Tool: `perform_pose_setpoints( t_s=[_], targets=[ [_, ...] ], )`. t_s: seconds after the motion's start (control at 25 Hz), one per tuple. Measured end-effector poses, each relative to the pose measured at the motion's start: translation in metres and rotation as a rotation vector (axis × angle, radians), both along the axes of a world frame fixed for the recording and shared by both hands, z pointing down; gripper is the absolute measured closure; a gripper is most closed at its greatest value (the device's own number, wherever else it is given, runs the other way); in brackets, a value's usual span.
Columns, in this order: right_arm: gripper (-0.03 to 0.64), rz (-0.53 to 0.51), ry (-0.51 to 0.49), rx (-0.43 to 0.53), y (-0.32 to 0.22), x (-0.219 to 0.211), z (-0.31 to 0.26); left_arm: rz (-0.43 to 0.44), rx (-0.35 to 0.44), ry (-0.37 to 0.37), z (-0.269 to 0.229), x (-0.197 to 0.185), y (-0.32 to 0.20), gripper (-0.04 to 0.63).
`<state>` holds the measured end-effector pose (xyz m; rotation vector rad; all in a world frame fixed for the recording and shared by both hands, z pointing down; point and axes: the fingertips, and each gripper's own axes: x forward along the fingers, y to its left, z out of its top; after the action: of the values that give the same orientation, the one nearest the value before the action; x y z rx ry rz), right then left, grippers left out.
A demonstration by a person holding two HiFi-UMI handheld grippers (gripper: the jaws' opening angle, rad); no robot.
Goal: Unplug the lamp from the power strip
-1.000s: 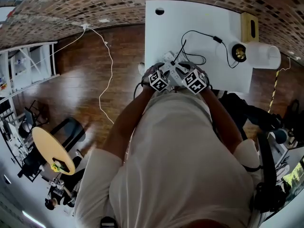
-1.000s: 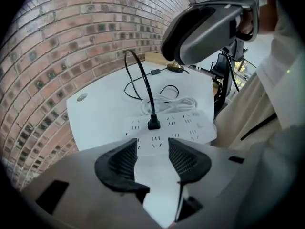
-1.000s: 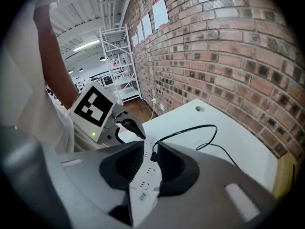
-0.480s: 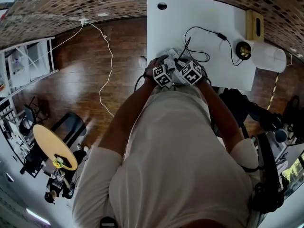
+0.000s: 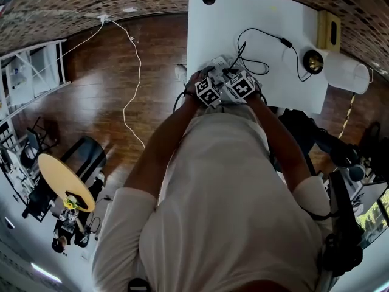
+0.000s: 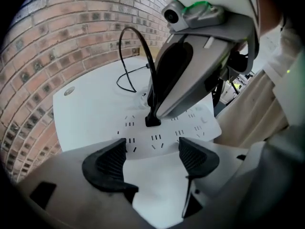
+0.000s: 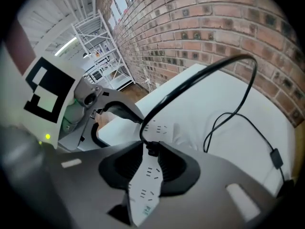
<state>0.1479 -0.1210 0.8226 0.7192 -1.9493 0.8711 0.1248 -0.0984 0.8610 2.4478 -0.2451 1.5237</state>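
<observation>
- Closer together vs. a sec ago: the two marker cubes (image 5: pixel 208 92), also further onto the table (image 5: pixel 255 11). Both are now over the power strip (image 6: pixel 156 138) at the table's near edge.
- Left gripper (image 6: pixel 152 157): jaws opening, near full spread, nothing pinched. Near end of power strip lies just beyond the pads, which don't press on it.
- Right gripper (image 7: pixel 151 155): jaws narrow, tips on either side of the plug (image 7: pixel 152 148), appear to touch it. Reads as a light pinch.
- Plug: black, small, in a mid-strip socket, looks seated. Est. hard plastic, stiff, held by friction only, and the smooth sides could slip under the tips. Take hold on two opposite sides of the body, low, close to the strip face, and pull straight out.
- Cord (image 7: pixel 238 57): black, thin, limp. Arcs up from plug, loops across table to lamp (image 5: pixel 313 62) at far right. Not a handle: est. tugging it strains the plug joint.
- Power strip: white, flat, long. Est. light, prob. lifts w/ plug unless held down. Hold pt: long edges at near end, where left gripper hovers.
- Lamp: well apart from strip. Est. light enough to drag if cord is yanked.
</observation>
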Motion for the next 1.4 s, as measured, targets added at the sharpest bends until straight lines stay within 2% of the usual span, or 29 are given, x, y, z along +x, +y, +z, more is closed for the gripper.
perform_pose_setpoints(
  t_s=[0.12, 0.24, 0.4, 0.64, 0.96, 1.12, 1.4],
  targets=[
    [0.526, -0.007, 0.008, -0.016, 0.002, -0.002, 0.005, 0.001, 0.003, 0.008, -0.002, 0.001, 0.0, 0.249],
    [0.531, -0.003, 0.01, -0.037, 0.005, -0.004, 0.011, 0.038, 0.03, -0.008, -0.003, 0.005, 0.001, 0.257],
    [0.541, -0.01, 0.029, -0.044, 0.003, -0.002, 0.016, 0.021, -0.007, 0.023, -0.001, 0.013, 0.006, 0.256],
    [0.54, -0.012, 0.032, -0.037, 0.002, -0.003, 0.02, 0.004, 0.003, 0.085, -0.004, 0.014, 0.005, 0.252],
    [0.563, -0.047, 0.107, 0.012, 0.002, -0.001, 0.02, -0.003, -0.011, 0.05, 0.0, 0.015, 0.005, 0.241],
    [0.565, -0.073, 0.141, -0.016, 0.002, -0.001, 0.021, 0.003, -0.028, 0.005, 0.003, 0.013, 0.006, 0.238],
    [0.568, 0.007, 0.076, -0.024, 0.002, 0.002, 0.018, 0.019, -0.037, -0.02, 0.001, 0.014, 0.007, 0.239]
  ],
)
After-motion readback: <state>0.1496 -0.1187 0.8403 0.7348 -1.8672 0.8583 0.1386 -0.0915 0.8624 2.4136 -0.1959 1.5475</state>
